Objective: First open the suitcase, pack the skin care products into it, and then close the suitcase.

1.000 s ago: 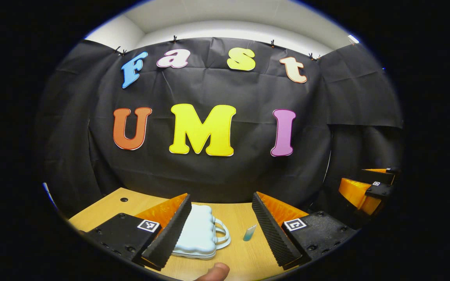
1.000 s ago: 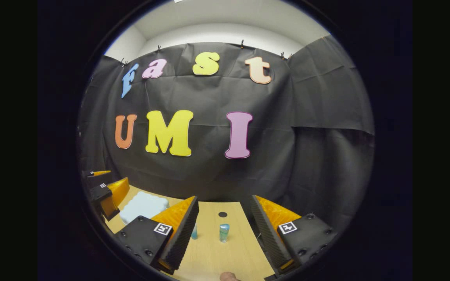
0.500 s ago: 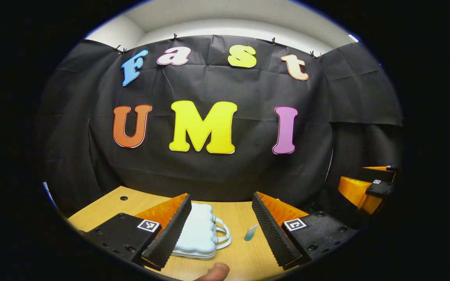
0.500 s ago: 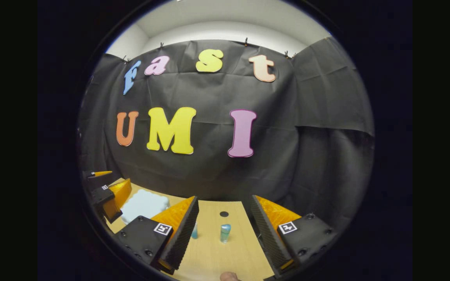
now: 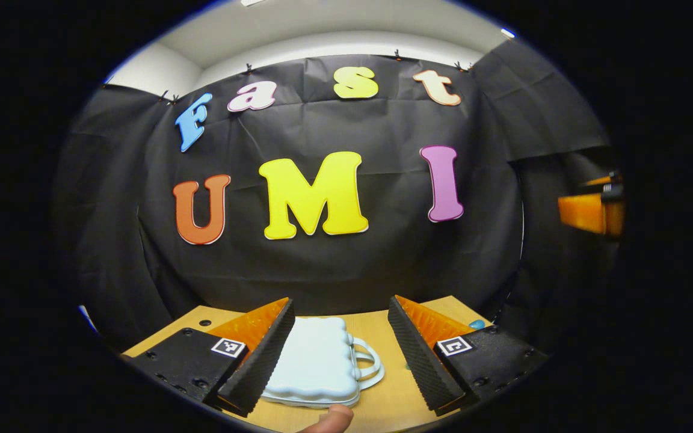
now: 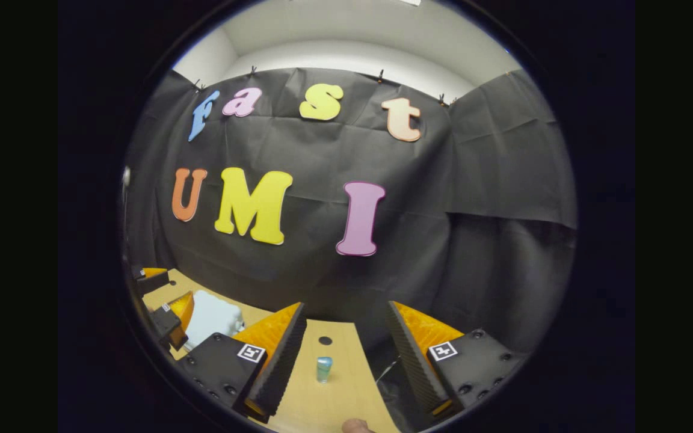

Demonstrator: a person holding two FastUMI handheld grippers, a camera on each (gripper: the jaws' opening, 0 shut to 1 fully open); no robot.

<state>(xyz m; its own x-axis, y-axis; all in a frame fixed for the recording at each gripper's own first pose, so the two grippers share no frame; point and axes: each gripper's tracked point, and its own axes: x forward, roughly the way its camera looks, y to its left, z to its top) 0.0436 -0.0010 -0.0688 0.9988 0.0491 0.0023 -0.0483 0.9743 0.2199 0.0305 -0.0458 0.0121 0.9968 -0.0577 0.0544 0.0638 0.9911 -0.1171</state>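
Note:
A pale blue suitcase (image 5: 316, 364) lies flat and closed on the wooden table (image 5: 385, 406), its handle (image 5: 372, 368) pointing right. My left gripper (image 5: 339, 317) hovers open just before it, the case showing between the fingers. In the right gripper view the suitcase (image 6: 211, 317) sits at the far left, beside the left gripper (image 6: 163, 297). A small teal skin care bottle (image 6: 324, 368) stands upright on the table (image 6: 322, 406) between the open fingers of my right gripper (image 6: 345, 314), a little ahead of them. In the left gripper view the right gripper (image 5: 593, 207) hangs high at the right edge.
A small blue item (image 5: 476, 324) peeks out past my left gripper's right finger. A round hole (image 6: 325, 340) marks the tabletop behind the bottle. The black cloth wall closes off the table's far side. A thumb (image 5: 334, 418) shows at the bottom edge.
My left gripper has swung so the suitcase sits more centred between its fingers, and the small tube beside it has slipped behind the right finger. The right gripper has tilted and risen.

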